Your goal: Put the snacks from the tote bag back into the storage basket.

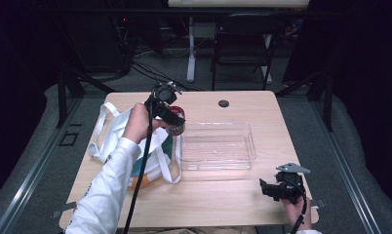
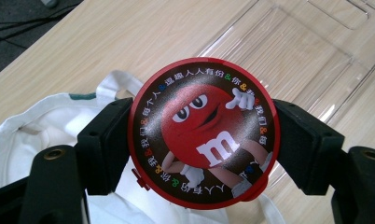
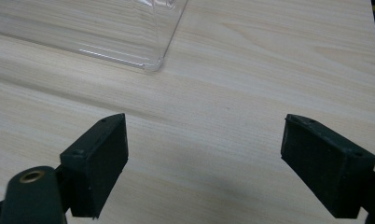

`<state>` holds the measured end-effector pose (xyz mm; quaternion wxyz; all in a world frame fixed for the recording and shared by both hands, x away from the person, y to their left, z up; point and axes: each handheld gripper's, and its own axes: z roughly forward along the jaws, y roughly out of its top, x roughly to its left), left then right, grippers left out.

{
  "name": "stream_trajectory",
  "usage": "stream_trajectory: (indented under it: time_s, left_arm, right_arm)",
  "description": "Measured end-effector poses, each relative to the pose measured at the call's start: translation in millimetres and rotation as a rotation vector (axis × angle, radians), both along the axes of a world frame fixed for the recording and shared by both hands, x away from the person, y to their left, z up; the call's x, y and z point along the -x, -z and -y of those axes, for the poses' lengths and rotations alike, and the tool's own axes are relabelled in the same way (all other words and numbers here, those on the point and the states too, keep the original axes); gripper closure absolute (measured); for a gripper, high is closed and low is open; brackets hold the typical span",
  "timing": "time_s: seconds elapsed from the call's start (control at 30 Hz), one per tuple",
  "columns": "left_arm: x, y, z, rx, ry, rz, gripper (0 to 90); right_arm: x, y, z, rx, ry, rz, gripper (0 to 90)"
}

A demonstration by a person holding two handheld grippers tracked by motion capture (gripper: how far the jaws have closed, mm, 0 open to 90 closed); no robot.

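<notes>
A round red tin point(image 2: 204, 133) with a red candy figure and a white "m" on its lid sits clamped between the jaws of my left gripper point(image 2: 202, 140). In the high view that left gripper point(image 1: 170, 118) holds the tin point(image 1: 176, 122) above the table, between a white tote bag point(image 1: 117, 132) and a clear plastic tray point(image 1: 217, 145). The bag point(image 2: 45, 126) and the tray point(image 2: 311, 51) lie below the tin. My right gripper point(image 1: 265, 188) rests near the table's front right, and its jaws point(image 3: 204, 163) stand wide open over bare wood.
The wooden table point(image 1: 243, 190) has a small black disc point(image 1: 224, 103) near its far edge. An orange item point(image 1: 140, 183) peeks from under the bag. A black chair point(image 1: 243, 46) and cables stand on the floor beyond. The tray's corner point(image 3: 150, 63) lies ahead of my right gripper.
</notes>
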<state>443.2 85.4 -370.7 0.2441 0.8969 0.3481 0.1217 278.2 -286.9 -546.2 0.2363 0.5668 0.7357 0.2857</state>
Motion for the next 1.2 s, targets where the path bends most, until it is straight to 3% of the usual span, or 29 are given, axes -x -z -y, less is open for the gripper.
stream_trajectory:
  time_s: [0.23, 0.47, 1.2]
  left_arm:
    - [1.0, 0.6, 13.8, 0.0, 0.024, -0.007, 25.9]
    - [0.7, 3.5, 20.0, 0.019, 0.038, -0.012, 25.9]
    - [3.3, 8.2, 42.5, 0.024, 0.092, -0.027, 25.9]
  right_arm:
    - [0.3, 0.0, -0.3, 0.0, -0.001, 0.0, 14.2]
    - [0.2, 0.1, -0.4, -0.001, -0.001, 0.001, 14.2]
    - [1.3, -0.2, 0.2, -0.003, 0.0, -0.001, 14.2]
